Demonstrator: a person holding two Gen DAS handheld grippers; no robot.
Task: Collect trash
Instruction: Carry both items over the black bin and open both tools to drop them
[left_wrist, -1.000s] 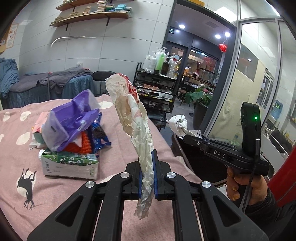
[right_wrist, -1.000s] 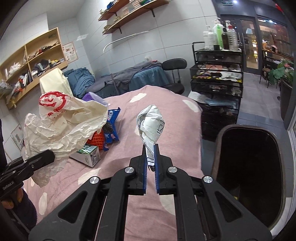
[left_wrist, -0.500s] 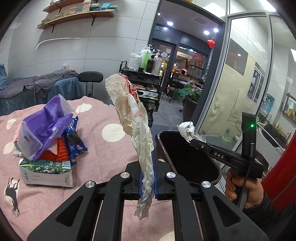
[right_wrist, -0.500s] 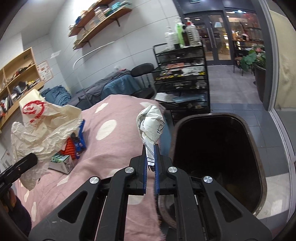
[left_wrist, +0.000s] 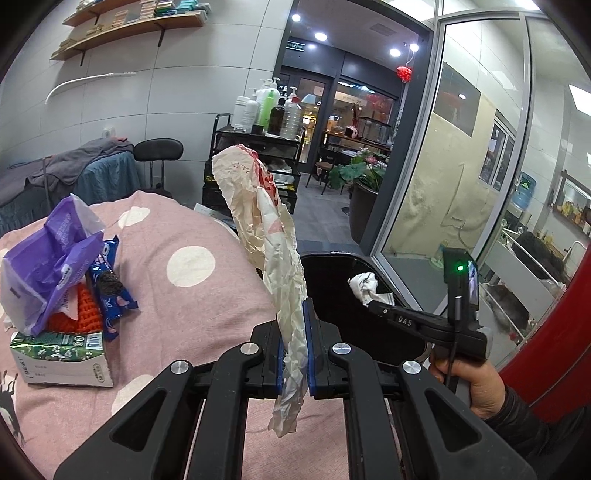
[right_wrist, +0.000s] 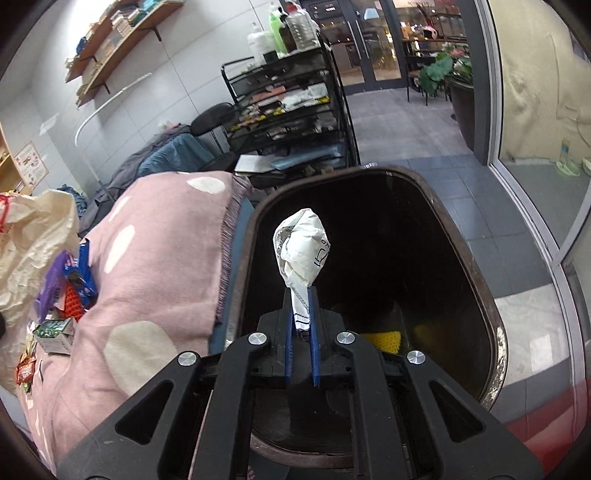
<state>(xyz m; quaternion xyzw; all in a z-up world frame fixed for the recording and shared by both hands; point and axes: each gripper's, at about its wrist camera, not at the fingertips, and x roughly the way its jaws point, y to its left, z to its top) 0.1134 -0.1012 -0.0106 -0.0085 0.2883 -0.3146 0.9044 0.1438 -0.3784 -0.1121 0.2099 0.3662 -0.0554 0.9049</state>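
The right hand-held gripper hangs over the open mouth of a black trash bin, its blue pads pinching the tail of a crumpled white paper wad. The jaws have just been easing apart a little, yet the wad is between them and the pads are on it. Deep in the bin lie a yellow mesh-like item and a darker yellow shape beside it; the rest of the inside is too dark to read. In the left wrist view the same gripper shows from the side, a hand around its handle, the wad poised above the bin.

The left hand-held gripper is clenched on a long, wrinkled cream paper bag with red print, which stands up between the pads and trails below them. It hovers over the near right edge of the table, just left of the bin.

The table carries a pink cloth with pale dots. At its left sits a heap of rubbish: a green-and-white carton, an orange knitted-looking item, a blue cookie wrapper and a purple plastic packet on top. Beyond the table stands a black wire cart bearing bottles, with a dark chair to its left.
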